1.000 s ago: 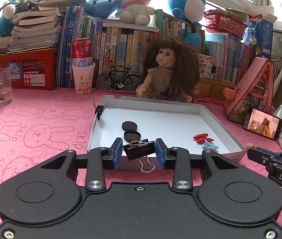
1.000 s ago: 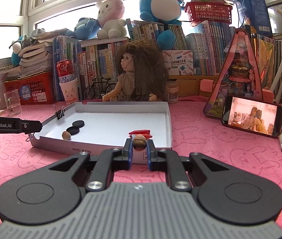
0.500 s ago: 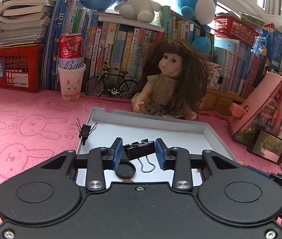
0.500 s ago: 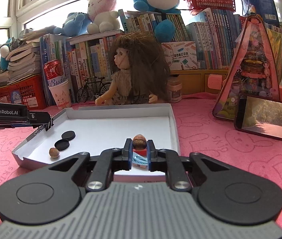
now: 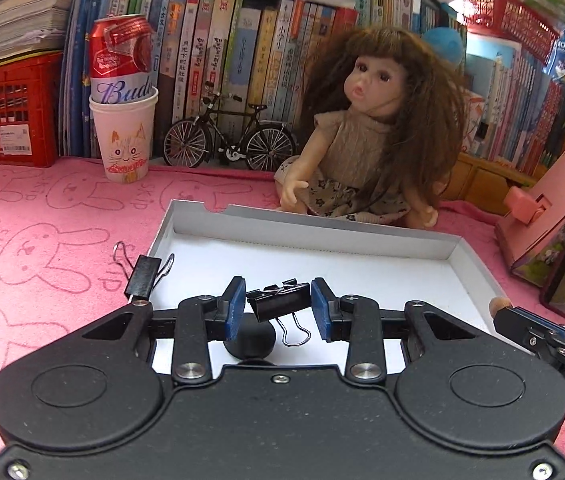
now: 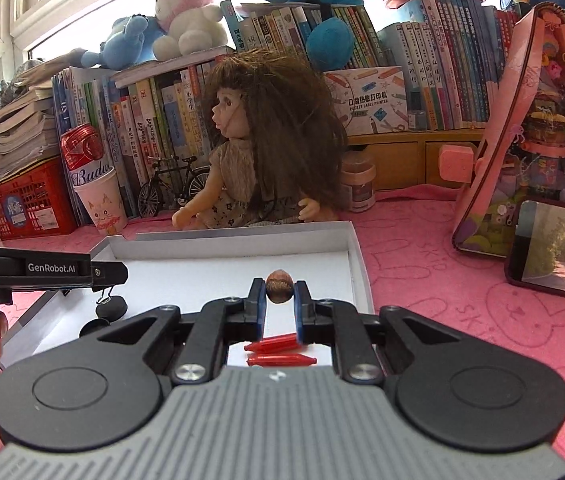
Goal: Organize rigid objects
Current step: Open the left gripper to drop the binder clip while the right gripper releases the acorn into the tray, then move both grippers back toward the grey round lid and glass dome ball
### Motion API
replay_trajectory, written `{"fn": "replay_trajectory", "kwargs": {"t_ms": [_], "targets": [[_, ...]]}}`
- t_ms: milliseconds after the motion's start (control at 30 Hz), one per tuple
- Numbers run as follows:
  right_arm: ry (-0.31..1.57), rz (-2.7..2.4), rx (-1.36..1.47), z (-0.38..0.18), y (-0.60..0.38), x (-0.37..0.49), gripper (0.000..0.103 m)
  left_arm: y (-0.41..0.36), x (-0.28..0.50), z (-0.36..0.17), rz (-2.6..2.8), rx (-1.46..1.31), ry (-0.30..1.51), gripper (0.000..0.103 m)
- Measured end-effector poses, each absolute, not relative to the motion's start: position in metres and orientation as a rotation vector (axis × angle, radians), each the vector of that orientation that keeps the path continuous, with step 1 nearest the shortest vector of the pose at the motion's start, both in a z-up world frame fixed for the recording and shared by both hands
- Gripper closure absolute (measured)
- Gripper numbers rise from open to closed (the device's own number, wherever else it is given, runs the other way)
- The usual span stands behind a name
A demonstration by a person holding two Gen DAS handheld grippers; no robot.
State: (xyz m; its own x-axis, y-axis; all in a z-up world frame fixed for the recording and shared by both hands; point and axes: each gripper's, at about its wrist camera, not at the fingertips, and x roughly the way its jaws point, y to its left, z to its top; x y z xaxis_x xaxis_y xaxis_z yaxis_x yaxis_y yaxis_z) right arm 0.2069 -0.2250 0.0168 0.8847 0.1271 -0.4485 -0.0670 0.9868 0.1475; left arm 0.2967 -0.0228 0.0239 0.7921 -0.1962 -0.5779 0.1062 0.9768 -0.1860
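Gripping a small brown nut point(image 6: 279, 286) at its fingertips, right gripper point(image 6: 278, 294) sat over the white tray point(image 6: 356, 264), above two red clips point(image 6: 278, 353). Left gripper point(image 5: 278, 307) pads looked parted around a black binder clip point(image 5: 280, 301), contact unclear, wire handles hanging above a black disc point(image 5: 251, 340)

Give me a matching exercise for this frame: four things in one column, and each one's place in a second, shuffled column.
1. binder clip
2. nut
3. red pieces
4. beer can

A. in the paper cup
B. on the tray floor under the right gripper
C. between the left gripper fingers
D. pinched at the right gripper's fingertips

Pairs: 1-C, 2-D, 3-B, 4-A
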Motion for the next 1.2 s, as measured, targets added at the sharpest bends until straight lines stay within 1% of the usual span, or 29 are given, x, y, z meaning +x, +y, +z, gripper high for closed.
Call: {"fn": "replay_trajectory", "kwargs": {"t_ms": [167, 433, 700, 800, 867, 900, 933, 1067, 1133, 1200], "targets": [[0.520, 0.106, 0.157, 0.010, -0.229, 0.223, 0.085, -0.027, 0.321, 0.019, -0.165, -0.143, 0.706, 0.069], [0.569, 0.114, 0.158, 0.004, -0.233, 0.236, 0.085, -0.040, 0.343, 0.010, -0.147, -0.078, 0.769, 0.069], [0.613, 0.115, 0.151, -0.002, -0.234, 0.243, 0.085, -0.046, 0.345, 0.008, -0.148, -0.018, 0.762, 0.069], [0.604, 0.115, 0.158, -0.004, -0.236, 0.243, 0.079, -0.044, 0.343, 0.010, -0.152, -0.035, 0.763, 0.068], [0.604, 0.114, 0.187, -0.003, -0.239, 0.241, 0.074, -0.041, 0.338, 0.013, -0.155, -0.052, 0.757, 0.061], [0.603, 0.114, 0.196, -0.002, -0.240, 0.240, 0.069, -0.039, 0.335, 0.016, -0.158, -0.057, 0.748, 0.058], [0.600, 0.112, 0.203, 0.000, -0.241, 0.237, 0.061, -0.038, 0.330, 0.019, -0.166, -0.057, 0.737, 0.056], [0.579, 0.113, 0.202, 0.009, -0.240, 0.220, 0.056, -0.036, 0.306, 0.032, -0.180, -0.035, 0.694, 0.048], [0.566, 0.118, 0.207, 0.014, -0.240, 0.210, 0.048, -0.035, 0.291, 0.037, -0.183, -0.034, 0.679, 0.045], [0.554, 0.130, 0.213, 0.018, -0.240, 0.198, 0.044, -0.032, 0.274, 0.041, -0.194, -0.037, 0.673, 0.044]]}}
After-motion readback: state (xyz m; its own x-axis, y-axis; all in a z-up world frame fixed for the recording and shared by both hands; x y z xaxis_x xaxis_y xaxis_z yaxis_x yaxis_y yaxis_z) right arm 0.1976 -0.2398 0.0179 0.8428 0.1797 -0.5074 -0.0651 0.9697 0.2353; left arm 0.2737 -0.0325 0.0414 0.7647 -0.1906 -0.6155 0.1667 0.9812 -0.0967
